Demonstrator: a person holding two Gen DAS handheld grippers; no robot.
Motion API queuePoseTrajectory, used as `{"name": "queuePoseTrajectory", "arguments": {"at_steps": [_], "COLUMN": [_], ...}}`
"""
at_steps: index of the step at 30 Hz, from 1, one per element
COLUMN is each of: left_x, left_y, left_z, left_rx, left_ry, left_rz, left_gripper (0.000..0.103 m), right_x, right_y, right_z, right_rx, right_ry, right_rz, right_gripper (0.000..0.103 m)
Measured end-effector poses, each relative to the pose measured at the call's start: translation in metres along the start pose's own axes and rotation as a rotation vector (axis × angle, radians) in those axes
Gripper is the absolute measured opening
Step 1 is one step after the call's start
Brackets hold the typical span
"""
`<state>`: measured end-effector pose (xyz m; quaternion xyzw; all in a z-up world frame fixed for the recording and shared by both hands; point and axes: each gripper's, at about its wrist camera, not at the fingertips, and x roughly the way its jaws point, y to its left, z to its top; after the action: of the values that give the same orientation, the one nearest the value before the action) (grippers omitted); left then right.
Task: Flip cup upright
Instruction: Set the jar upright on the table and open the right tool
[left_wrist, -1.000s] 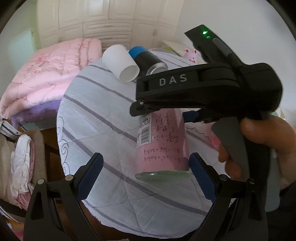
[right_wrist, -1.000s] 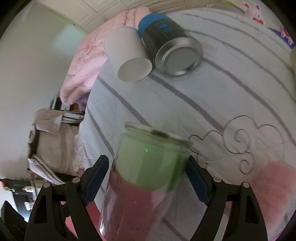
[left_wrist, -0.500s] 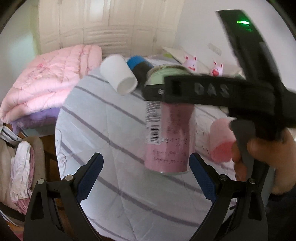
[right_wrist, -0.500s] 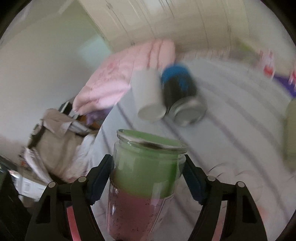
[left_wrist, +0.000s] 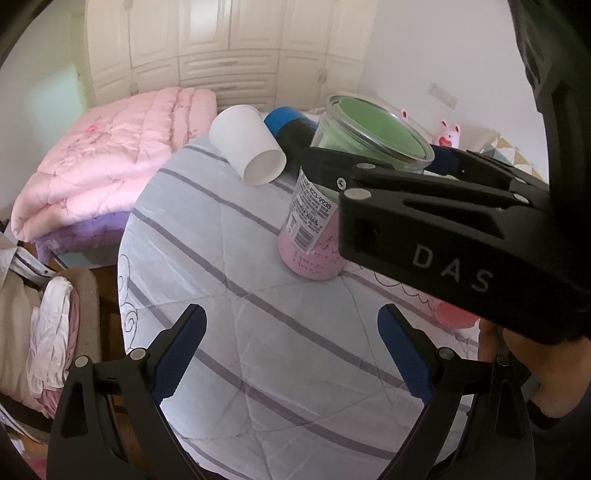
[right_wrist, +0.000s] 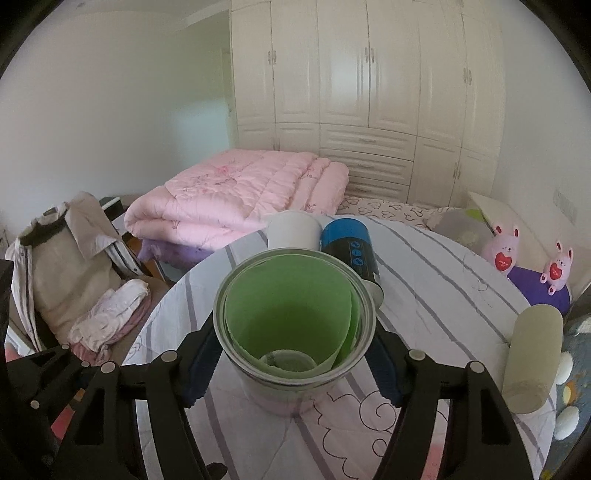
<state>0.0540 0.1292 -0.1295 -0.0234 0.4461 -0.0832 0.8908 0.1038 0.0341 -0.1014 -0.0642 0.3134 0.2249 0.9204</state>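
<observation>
A clear glass cup with a pink printed lower half and a green paper lining (left_wrist: 317, 221) stands upright on the striped tablecloth (left_wrist: 295, 350), mouth up. My right gripper (right_wrist: 293, 354) is shut on the cup (right_wrist: 291, 321) near its rim, one blue pad on each side. In the left wrist view the right gripper's black body (left_wrist: 436, 221) crosses in front of the cup from the right. My left gripper (left_wrist: 291, 350) is open and empty, held nearer than the cup and apart from it.
A white paper cup (left_wrist: 247, 147) and a blue-topped black can (left_wrist: 291, 129) lie on their sides at the table's far edge. A beige cylinder (right_wrist: 532, 354) lies at the right. Pink quilt (right_wrist: 240, 199), chair with clothes (right_wrist: 74, 280) and wardrobe stand beyond.
My right gripper has turned the cup from tilted with its mouth toward the left camera to upright and set it down on the cloth. The left gripper has stayed open.
</observation>
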Motion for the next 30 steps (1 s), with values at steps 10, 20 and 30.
{"name": "queuePoseTrajectory", "arguments": {"at_steps": [10,20,30], "left_x": [-0.010,-0.002,-0.002], "left_y": [-0.003,-0.012,-0.015], "left_z": [0.002,-0.003,-0.003], "left_rx": [0.001,0.021,0.029], "left_ry": [-0.014,0.020,0.020], "left_rz": [0.027,0.031,0.041], "left_gripper": [0.095,0.095,0.095], "right_x": [-0.022,-0.023,-0.031], "right_y": [0.001,-0.001,-0.001], "right_z": [-0.005,-0.022,-0.026], "right_rx": [-0.038,-0.050,-0.042], "right_ry": [0.005,0.039,0.032], "right_rz": [-0.026,-0.027,-0.017], "right_gripper": [0.071,0.072,0.073]}}
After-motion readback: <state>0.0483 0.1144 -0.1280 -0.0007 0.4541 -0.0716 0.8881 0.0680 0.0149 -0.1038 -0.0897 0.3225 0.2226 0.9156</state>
